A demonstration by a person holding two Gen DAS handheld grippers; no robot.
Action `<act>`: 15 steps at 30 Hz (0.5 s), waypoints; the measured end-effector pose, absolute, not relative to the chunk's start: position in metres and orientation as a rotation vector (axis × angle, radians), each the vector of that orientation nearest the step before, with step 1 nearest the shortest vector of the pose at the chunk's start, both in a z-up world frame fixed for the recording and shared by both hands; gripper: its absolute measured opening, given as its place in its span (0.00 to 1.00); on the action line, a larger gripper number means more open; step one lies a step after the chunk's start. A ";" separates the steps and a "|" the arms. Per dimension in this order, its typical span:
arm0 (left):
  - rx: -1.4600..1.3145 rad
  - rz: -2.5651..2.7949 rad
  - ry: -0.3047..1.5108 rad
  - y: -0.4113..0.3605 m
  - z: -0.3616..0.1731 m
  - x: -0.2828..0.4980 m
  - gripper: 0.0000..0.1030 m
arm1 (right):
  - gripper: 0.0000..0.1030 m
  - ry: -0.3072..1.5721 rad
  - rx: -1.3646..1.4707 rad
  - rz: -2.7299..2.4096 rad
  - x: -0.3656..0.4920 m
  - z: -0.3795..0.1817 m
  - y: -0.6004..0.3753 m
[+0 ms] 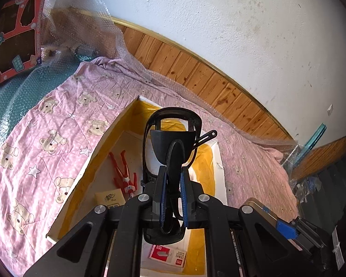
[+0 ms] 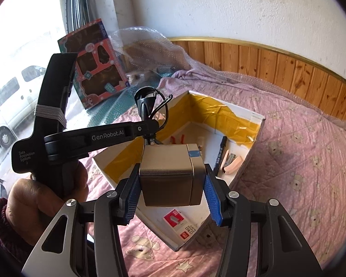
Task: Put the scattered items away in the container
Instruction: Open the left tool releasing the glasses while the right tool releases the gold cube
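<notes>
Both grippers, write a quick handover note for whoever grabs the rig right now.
Left gripper: shut on a black phone holder, held over the box.
Right gripper: pads on either side of a bronze cube box, above the box's near end.
Already inside: red figure, red-and-white staples pack, tissue pack, black pen, pink stapler.
Left to do: lower and release both held items into the box.

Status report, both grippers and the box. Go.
Left gripper shut on black clip tool, above box. Right gripper holds bronze cube over box. Nothing in the way.
</notes>
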State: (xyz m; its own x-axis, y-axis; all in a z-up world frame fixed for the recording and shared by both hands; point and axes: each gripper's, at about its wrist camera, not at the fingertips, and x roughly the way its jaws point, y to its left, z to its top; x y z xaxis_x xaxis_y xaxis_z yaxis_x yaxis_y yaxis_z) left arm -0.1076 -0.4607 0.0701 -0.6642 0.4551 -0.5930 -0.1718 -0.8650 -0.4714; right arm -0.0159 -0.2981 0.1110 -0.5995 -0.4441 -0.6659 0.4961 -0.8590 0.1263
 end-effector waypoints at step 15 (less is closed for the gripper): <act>-1.191 2.547 -0.385 -0.444 0.048 -0.112 0.11 | 0.52 0.127 1.056 -2.348 -0.024 0.077 -0.308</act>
